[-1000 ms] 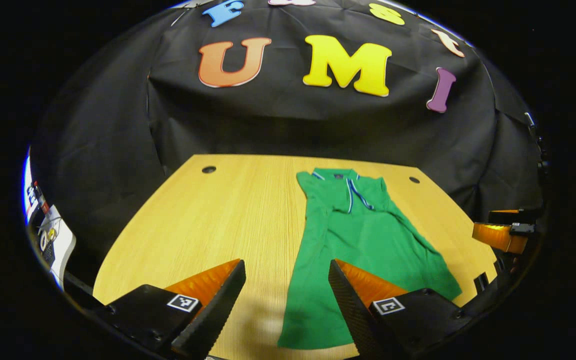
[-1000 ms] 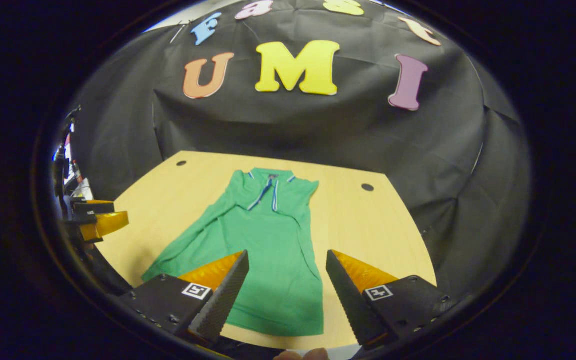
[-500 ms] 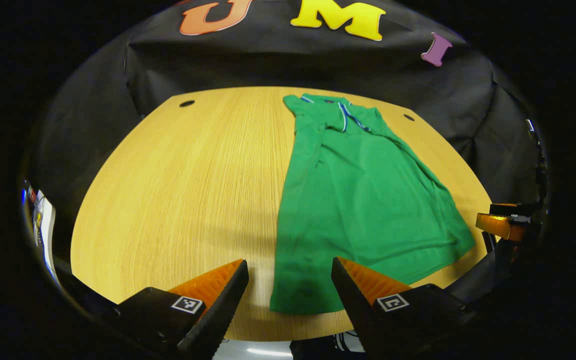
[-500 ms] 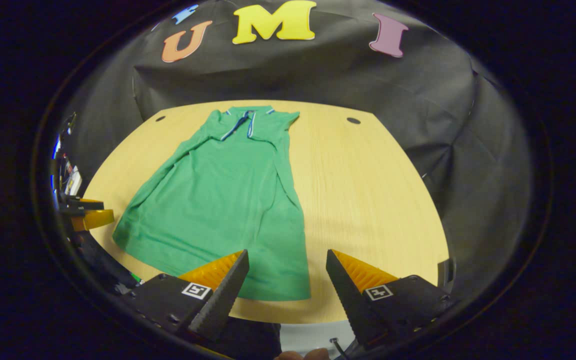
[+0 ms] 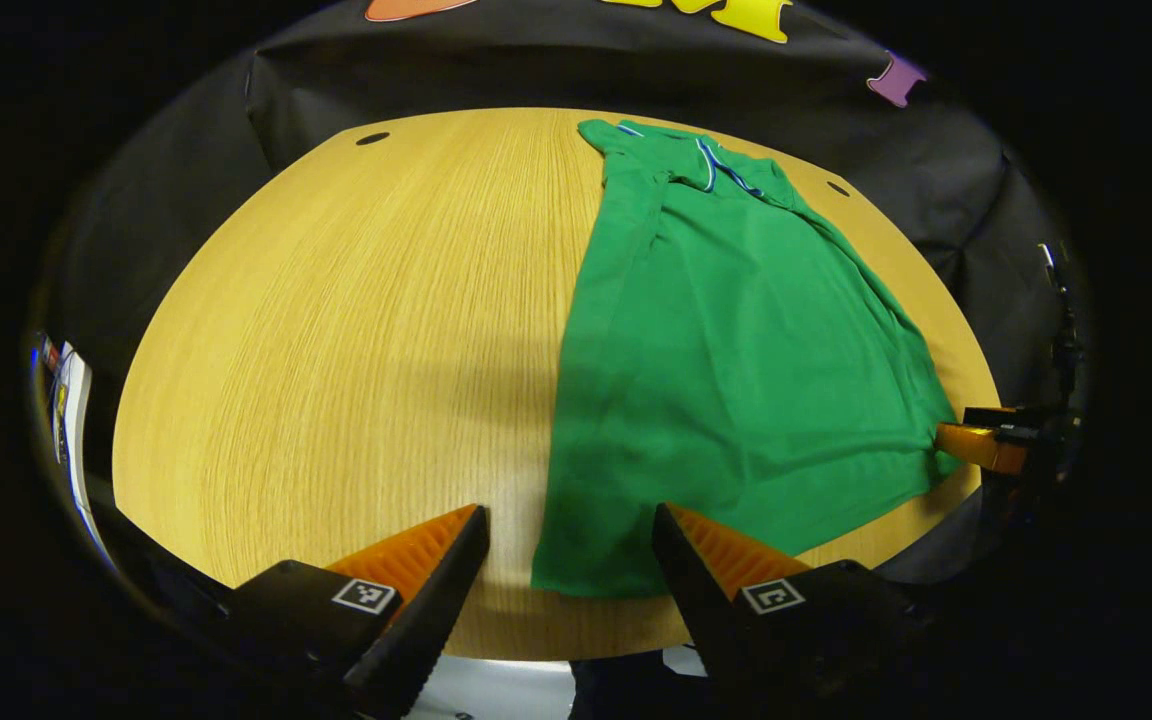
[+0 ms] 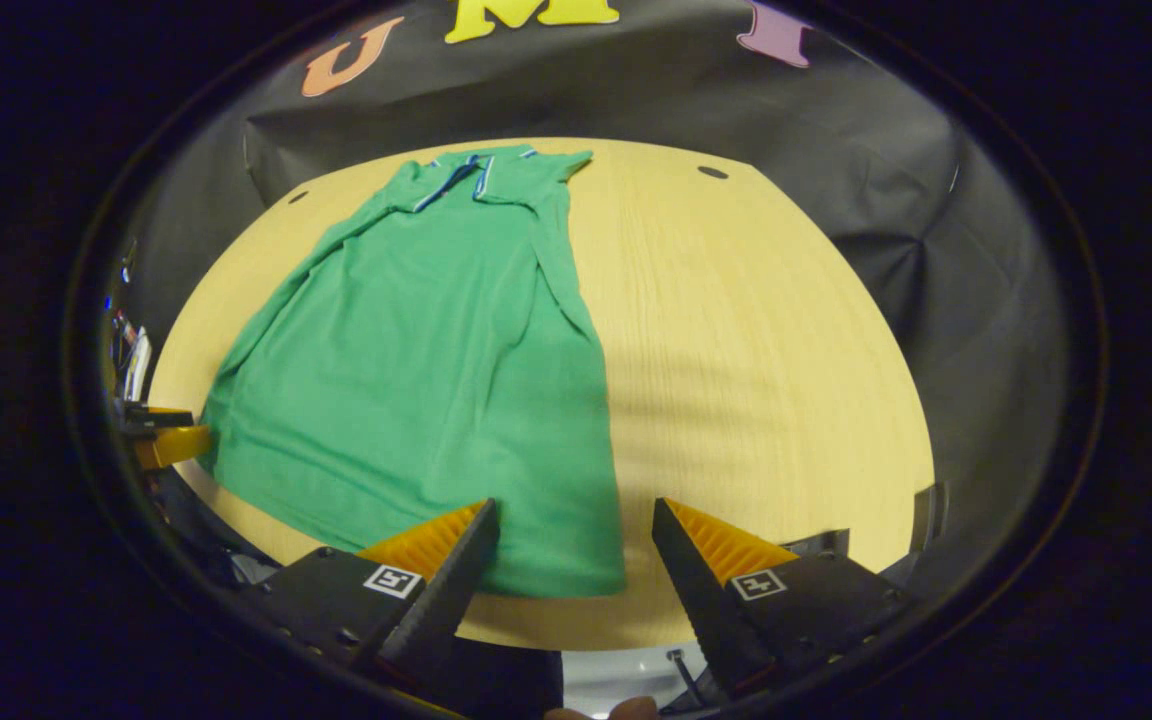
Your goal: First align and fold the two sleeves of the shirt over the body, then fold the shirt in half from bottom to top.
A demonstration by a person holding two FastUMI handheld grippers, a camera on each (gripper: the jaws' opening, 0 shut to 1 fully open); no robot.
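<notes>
Both claws — left claw (image 5: 568, 560), right claw (image 6: 571, 550) — wide apart, each above a hem corner of the green shirt (image 5: 736, 350).

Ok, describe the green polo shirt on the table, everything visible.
The green polo shirt is a soft knit with a white-and-blue trimmed collar and placket. It lies flat on the wooden table, collar toward the booth wall, hem near the front edge. Both sleeves look already folded over the body, narrowing it toward the collar. Mild wrinkles; neither gripper touches it.
</notes>
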